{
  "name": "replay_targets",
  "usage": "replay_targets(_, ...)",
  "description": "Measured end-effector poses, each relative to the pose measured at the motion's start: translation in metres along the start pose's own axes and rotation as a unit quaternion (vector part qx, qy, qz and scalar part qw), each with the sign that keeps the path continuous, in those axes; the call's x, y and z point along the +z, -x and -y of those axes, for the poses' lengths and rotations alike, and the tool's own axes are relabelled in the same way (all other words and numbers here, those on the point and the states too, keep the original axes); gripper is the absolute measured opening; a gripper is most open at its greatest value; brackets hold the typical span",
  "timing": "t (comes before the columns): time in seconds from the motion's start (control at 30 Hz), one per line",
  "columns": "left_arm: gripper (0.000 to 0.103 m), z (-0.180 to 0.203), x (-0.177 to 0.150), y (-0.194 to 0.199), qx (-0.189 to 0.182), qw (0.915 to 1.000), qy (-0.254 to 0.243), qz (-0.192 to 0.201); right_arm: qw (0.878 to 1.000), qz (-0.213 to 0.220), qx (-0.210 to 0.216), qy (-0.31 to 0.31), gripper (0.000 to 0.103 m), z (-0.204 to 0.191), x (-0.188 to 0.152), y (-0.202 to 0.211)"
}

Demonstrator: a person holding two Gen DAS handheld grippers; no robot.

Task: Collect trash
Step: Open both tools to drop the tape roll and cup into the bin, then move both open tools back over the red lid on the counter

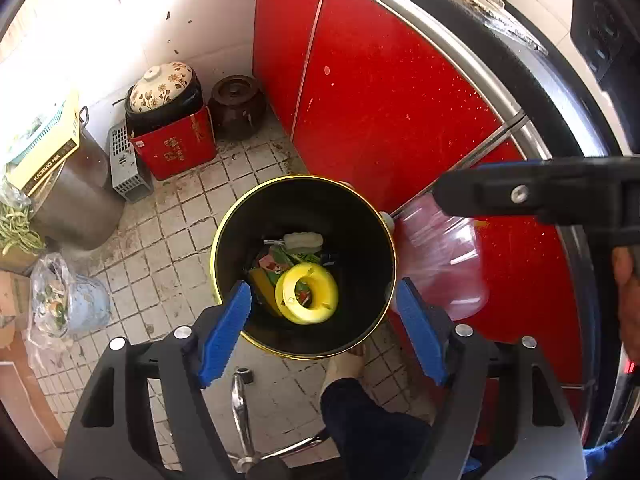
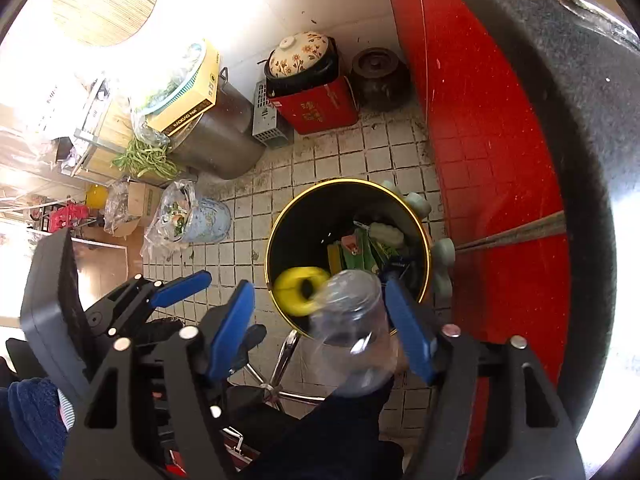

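A clear plastic bottle (image 2: pixel 352 328), blurred, sits between my right gripper's (image 2: pixel 320 328) blue pads, over the near rim of the trash bin. Its right side lies against the right pad (image 2: pixel 412 332), while a gap shows between it and the left pad (image 2: pixel 232 328), so those jaws stand apart and I cannot tell if they have any grip on it. From my left camera the same bottle (image 1: pixel 440 256) looks pinkish against the red cabinet, hanging beside the bin's right edge under the dark body of my right gripper (image 1: pixel 532 192).

The trash bin (image 1: pixel 236 216) is round and black with a gold rim, standing on the tiled floor (image 1: pixel 168 240). Inside it lie a yellow plastic spool (image 1: pixel 306 294), a pale crumpled piece (image 1: pixel 302 242) and some green and red wrappers (image 1: pixel 276 264).

My left gripper (image 1: pixel 324 328) hovers above the bin's near rim with its jaws wide apart and nothing between them.

The red cabinet (image 1: pixel 384 100) rises right behind the bin. In the far corner a red box (image 1: pixel 176 148) carries a black pot with a flowered lid (image 1: pixel 162 86), and a brown jar (image 1: pixel 238 106) stands just beside it. Left of these are a grey crate (image 1: pixel 126 168), a large metal pot (image 1: pixel 80 196) with a yellow carton (image 1: pixel 48 148) on top, and a clear bag of scraps (image 1: pixel 56 296) on the floor. A dark trouser leg and foot (image 1: pixel 352 384) show below the bin.
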State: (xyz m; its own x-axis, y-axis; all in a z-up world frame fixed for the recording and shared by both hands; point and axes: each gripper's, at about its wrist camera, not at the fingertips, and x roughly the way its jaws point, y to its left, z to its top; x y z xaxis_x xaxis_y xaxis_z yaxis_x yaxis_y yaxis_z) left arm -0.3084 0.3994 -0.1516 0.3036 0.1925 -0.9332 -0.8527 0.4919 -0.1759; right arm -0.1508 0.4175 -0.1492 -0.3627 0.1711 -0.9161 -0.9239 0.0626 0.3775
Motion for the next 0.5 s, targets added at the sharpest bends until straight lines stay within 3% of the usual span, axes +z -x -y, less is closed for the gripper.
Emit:
replay_targets(0.2, 0.083, 0.012, 0.006, 0.013, 0.014, 0.9994, -0.031, -0.002, 1.0, 0.014, -0.01, -0.006, 0.072, 0.006, -0.016, 0.035)
replay_targets(0.3, 0.093, 0.032, 0.019, 0.038, 0.022, 0.998, -0.057, 0.018, 0.998, 0.053, -0.033, -0.017, 0.08, 0.018, -0.042, 0.098)
replay_targets(0.4, 0.097, 0.078, 0.033, 0.069, 0.022, 0.9931, -0.106, 0.046, 0.991, 0.108, -0.066, -0.039, 0.087, 0.039, -0.08, 0.171)
replay_targets(0.5, 0.097, 0.145, 0.046, 0.092, 0.013, 0.9844, -0.163, 0.065, 0.972, 0.173, -0.139, -0.081, 0.091, 0.068, -0.139, 0.251)
